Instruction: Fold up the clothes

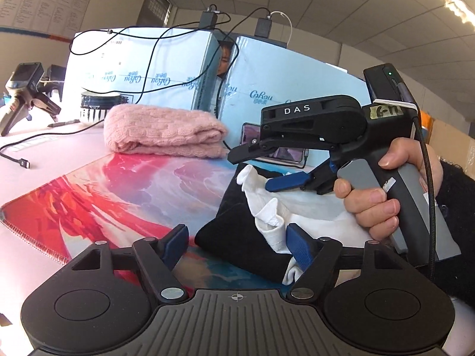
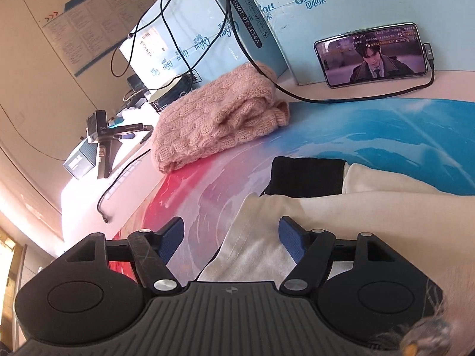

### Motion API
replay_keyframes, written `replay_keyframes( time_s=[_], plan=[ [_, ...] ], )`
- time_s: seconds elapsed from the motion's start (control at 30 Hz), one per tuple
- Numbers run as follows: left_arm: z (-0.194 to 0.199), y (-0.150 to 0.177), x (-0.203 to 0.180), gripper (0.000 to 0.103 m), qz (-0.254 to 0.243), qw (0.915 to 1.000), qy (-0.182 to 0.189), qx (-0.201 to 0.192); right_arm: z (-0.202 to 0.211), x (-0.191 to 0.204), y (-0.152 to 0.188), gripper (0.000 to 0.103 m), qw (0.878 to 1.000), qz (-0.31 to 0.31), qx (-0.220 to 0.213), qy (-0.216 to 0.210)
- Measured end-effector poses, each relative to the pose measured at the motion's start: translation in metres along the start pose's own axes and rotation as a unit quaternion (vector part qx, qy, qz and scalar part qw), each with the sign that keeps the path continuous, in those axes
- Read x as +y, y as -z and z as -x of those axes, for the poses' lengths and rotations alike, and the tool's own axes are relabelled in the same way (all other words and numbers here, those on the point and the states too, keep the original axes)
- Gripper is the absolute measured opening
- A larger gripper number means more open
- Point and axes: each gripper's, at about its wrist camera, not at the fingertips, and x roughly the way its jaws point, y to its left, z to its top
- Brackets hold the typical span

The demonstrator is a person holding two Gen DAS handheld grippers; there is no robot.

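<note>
A folded black-and-white garment (image 1: 237, 237) lies on the colourful mat (image 1: 104, 190). My left gripper (image 1: 237, 247) is open, its blue pads standing either side of the garment's near black corner, with a white fold by the right pad. My right gripper (image 1: 261, 166), held in a hand (image 1: 374, 201), hovers open just above the garment's white far part. In the right wrist view the right gripper (image 2: 231, 240) is open over the white cloth (image 2: 267, 222), which lies flat between the pads; the black part (image 2: 308, 178) lies beyond. Nothing is pinched.
A folded pink knitted sweater (image 1: 163, 130) (image 2: 213, 118) sits on the mat's far side. Behind stand light blue boxes (image 1: 142, 68), with a phone (image 2: 371, 55) leaning on one. Black cables (image 2: 356, 98) trail over the table. A spare gripper (image 1: 23, 95) and a bowl (image 1: 98, 103) stand far left.
</note>
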Motion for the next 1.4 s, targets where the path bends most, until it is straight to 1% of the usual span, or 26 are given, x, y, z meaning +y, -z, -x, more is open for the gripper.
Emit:
replay_keyframes(
  time_s=[0.03,0.07,0.2,0.33,0.4,0.53,0.63,0.7,0.73,0.77,0.83,0.9,0.97,1.07,1.1,1.17,1.2,1.23,1.27,1.33,1.37,1.4],
  plan=[
    [0.0,0.0,0.002,0.082,0.006,1.0,-0.001,0.002,0.006,0.0,0.0,0.074,1.0,-0.001,-0.006,-0.002],
    [0.002,0.0,0.003,0.083,0.01,0.9999,-0.004,0.003,0.011,0.0,0.0,0.077,1.0,-0.003,-0.013,-0.004],
    [0.008,-0.003,0.006,0.084,0.019,0.9996,-0.008,0.017,0.046,-0.001,0.002,0.084,0.998,0.009,-0.066,0.006],
    [0.014,-0.006,0.005,0.084,0.035,0.9988,0.004,0.034,0.08,-0.018,0.007,0.087,0.993,0.005,-0.112,0.037],
    [0.016,-0.007,0.003,0.088,0.039,0.9982,0.011,0.045,0.095,-0.03,0.01,0.087,0.99,-0.008,-0.128,0.053],
    [0.014,-0.009,-0.005,0.092,0.034,0.9976,0.015,0.058,0.117,-0.056,0.018,0.089,0.985,-0.041,-0.144,0.085],
    [0.008,-0.011,-0.009,0.098,0.039,0.9968,0.017,0.067,0.126,-0.074,0.023,0.092,0.978,-0.06,-0.147,0.133],
    [0.004,-0.013,-0.01,0.099,0.057,0.9951,0.036,0.072,0.127,-0.085,0.027,0.092,0.974,-0.073,-0.137,0.162],
    [0.002,-0.014,-0.009,0.099,0.074,0.9933,0.049,0.075,0.127,-0.091,0.029,0.092,0.974,-0.08,-0.132,0.167],
    [0.0,-0.015,-0.008,0.099,0.091,0.991,0.062,0.077,0.127,-0.096,0.03,0.092,0.974,-0.088,-0.127,0.165],
    [-0.005,-0.016,-0.006,0.099,0.133,0.9831,0.092,0.086,0.126,-0.107,0.032,0.092,0.974,-0.109,-0.117,0.158],
    [-0.009,-0.016,-0.004,0.099,0.159,0.9767,0.11,0.092,0.124,-0.116,0.033,0.092,0.975,-0.135,-0.106,0.142],
    [-0.013,-0.016,-0.006,0.103,0.178,0.9726,0.117,0.093,0.12,-0.119,0.032,0.094,0.977,-0.137,-0.105,0.129],
    [-0.017,-0.017,-0.012,0.103,0.185,0.9732,0.104,0.088,0.113,-0.12,0.028,0.095,0.978,-0.144,-0.105,0.111],
    [-0.019,-0.018,-0.014,0.103,0.185,0.9736,0.103,0.086,0.111,-0.12,0.027,0.097,0.978,-0.15,-0.106,0.103],
    [-0.025,-0.019,-0.02,0.103,0.184,0.9719,0.118,0.088,0.108,-0.12,0.025,0.098,0.977,-0.159,-0.107,0.094],
    [-0.029,-0.018,-0.023,0.103,0.177,0.9731,0.117,0.091,0.107,-0.119,0.024,0.098,0.978,-0.156,-0.105,0.092],
    [-0.034,-0.017,-0.028,0.103,0.16,0.9768,0.11,0.091,0.106,-0.118,0.024,0.098,0.979,-0.153,-0.102,0.09],
    [-0.036,-0.016,-0.031,0.103,0.151,0.9791,0.106,0.085,0.106,-0.117,0.024,0.096,0.98,-0.151,-0.1,0.088],
    [-0.036,-0.015,-0.033,0.103,0.149,0.981,0.097,0.078,0.106,-0.113,0.026,0.089,0.981,-0.141,-0.097,0.094],
    [-0.036,-0.015,-0.033,0.102,0.148,0.982,0.09,0.076,0.106,-0.111,0.028,0.081,0.98,-0.138,-0.098,0.103],
    [-0.036,-0.015,-0.034,0.1,0.147,0.9829,0.083,0.073,0.107,-0.109,0.029,0.069,0.979,-0.138,-0.1,0.113]
  ],
)
